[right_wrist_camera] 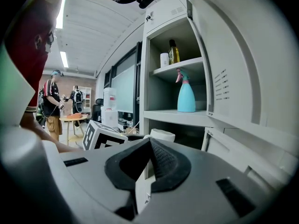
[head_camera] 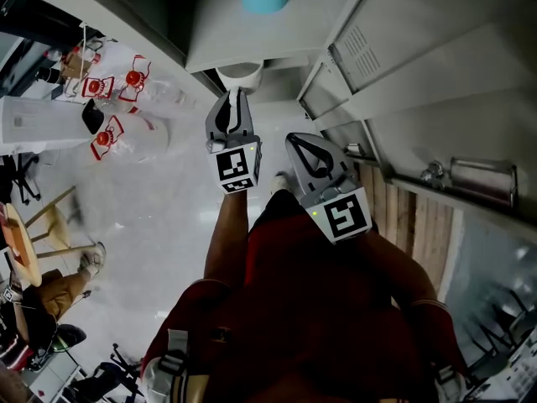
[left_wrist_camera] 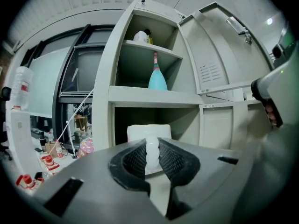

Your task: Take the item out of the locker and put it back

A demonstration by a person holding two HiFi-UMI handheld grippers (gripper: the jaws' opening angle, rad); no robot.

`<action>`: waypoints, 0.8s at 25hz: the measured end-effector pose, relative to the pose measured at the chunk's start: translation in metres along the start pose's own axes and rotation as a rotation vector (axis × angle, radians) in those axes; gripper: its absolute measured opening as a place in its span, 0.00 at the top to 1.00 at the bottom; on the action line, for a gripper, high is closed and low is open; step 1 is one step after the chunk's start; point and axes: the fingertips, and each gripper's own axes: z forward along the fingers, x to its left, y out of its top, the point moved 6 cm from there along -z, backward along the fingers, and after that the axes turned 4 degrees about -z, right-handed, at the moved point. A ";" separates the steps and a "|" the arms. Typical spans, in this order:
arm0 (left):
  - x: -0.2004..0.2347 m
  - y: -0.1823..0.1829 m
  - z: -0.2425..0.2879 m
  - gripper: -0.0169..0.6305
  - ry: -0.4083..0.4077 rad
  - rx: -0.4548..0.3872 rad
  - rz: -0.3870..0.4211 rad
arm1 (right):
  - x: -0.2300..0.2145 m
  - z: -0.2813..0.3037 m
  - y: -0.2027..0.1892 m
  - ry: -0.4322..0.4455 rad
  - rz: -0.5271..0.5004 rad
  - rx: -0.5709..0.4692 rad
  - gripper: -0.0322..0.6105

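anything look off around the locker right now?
Nothing stands out. The teal spray bottle stands upright on its shelf, the locker door hangs open, and the left gripper holds the white mug upright by its handle.

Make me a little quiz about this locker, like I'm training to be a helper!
1. Which tongs hold the white cup? A) left B) right C) neither
2. True or false: the teal spray bottle stands on the top shelf of the locker.
3. Fill in: the door above the cup is ____.

Key
1. A: the left tongs pinch it.
2. False: it stands one shelf below the top one.
3. open
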 end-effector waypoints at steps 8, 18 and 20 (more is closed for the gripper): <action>-0.002 0.004 -0.023 0.89 -0.023 -0.009 0.018 | -0.001 0.001 -0.001 -0.024 0.036 -0.003 0.95; -0.004 0.014 -0.055 0.89 -0.056 -0.028 0.034 | 0.002 0.007 -0.001 -0.044 0.067 -0.009 0.95; -0.005 0.017 -0.062 0.89 -0.061 -0.041 0.033 | 0.001 0.008 0.000 -0.053 0.077 -0.017 0.95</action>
